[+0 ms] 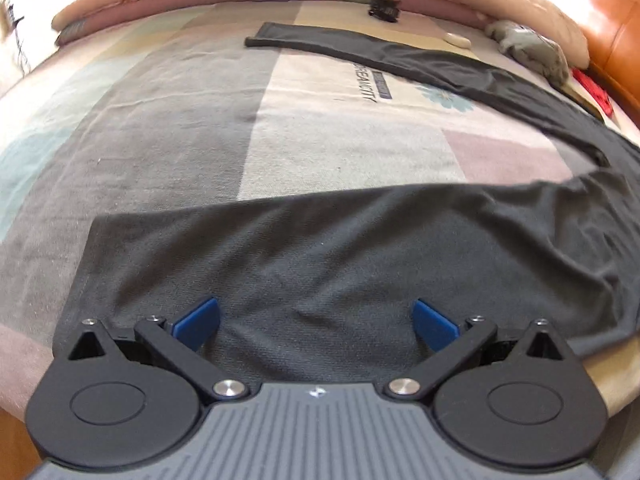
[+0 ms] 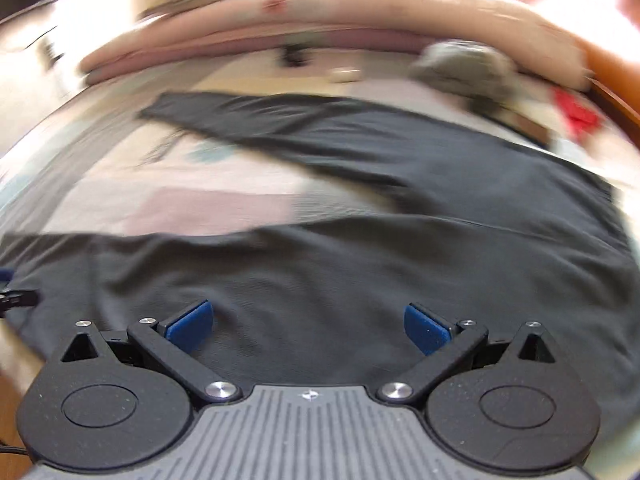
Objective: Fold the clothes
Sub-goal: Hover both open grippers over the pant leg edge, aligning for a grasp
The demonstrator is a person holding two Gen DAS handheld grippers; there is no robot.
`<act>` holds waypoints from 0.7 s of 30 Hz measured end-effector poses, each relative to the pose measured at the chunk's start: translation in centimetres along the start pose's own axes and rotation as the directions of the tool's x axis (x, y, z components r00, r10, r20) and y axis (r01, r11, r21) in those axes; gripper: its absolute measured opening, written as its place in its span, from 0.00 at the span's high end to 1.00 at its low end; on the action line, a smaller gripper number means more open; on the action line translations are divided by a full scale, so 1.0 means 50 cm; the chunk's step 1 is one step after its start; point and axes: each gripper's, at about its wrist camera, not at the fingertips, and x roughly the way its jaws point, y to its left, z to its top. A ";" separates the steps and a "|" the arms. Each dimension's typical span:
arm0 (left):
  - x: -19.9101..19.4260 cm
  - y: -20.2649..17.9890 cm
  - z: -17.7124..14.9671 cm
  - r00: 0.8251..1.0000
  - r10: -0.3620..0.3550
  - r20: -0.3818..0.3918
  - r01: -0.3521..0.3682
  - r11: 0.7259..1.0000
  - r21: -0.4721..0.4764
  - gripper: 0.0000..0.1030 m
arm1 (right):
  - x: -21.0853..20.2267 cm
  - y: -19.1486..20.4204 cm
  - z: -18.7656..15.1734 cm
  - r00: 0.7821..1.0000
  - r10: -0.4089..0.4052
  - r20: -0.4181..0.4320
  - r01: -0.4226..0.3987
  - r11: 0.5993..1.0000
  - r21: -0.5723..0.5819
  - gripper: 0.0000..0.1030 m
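Left wrist view: left claw (image 1: 316, 326) spread wide, gripping nothing, poised over the near leg of dark trousers (image 1: 320, 248) laid flat on the bed (image 1: 180, 120); far leg stretching ahead and to the right.

Right wrist view, blurred: right claw (image 2: 309, 328) likewise spread, empty, above the trousers (image 2: 360, 264); grey bundle (image 2: 468, 68) well ahead, right.

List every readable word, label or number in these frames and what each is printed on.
"...REAM CITY", first letters hidden by the dark trousers: printed on the patchwork bedsheet.
Small purple label beside it on the sheet: too small to read.
Right wrist view: too blurred to read; no text made out.
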 end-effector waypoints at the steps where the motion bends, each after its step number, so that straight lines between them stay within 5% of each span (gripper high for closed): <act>1: -0.001 0.002 -0.001 1.000 -0.006 0.003 0.006 1.000 0.000 0.01 | 0.016 0.020 0.006 1.000 0.009 -0.014 -0.009 1.000 -0.021 0.00; 5: -0.008 0.011 -0.007 1.000 -0.027 0.009 0.027 1.000 0.009 0.01 | 0.088 0.061 0.018 0.997 -0.029 -0.070 0.024 0.997 -0.072 0.00; 14: -0.014 0.013 -0.013 1.000 -0.026 0.010 0.025 0.999 0.026 0.01 | 0.126 0.023 0.066 0.991 -0.123 -0.047 0.123 0.992 0.012 0.00; 19: -0.014 0.015 -0.017 0.999 -0.028 0.023 0.027 0.999 0.030 0.01 | 0.083 0.075 0.059 0.997 0.035 -0.065 -0.036 0.999 -0.012 0.00; 21: -0.013 0.013 -0.017 0.999 -0.023 0.024 0.022 0.999 0.026 0.01 | 0.101 0.095 0.049 0.995 0.026 -0.101 -0.030 0.999 -0.045 0.00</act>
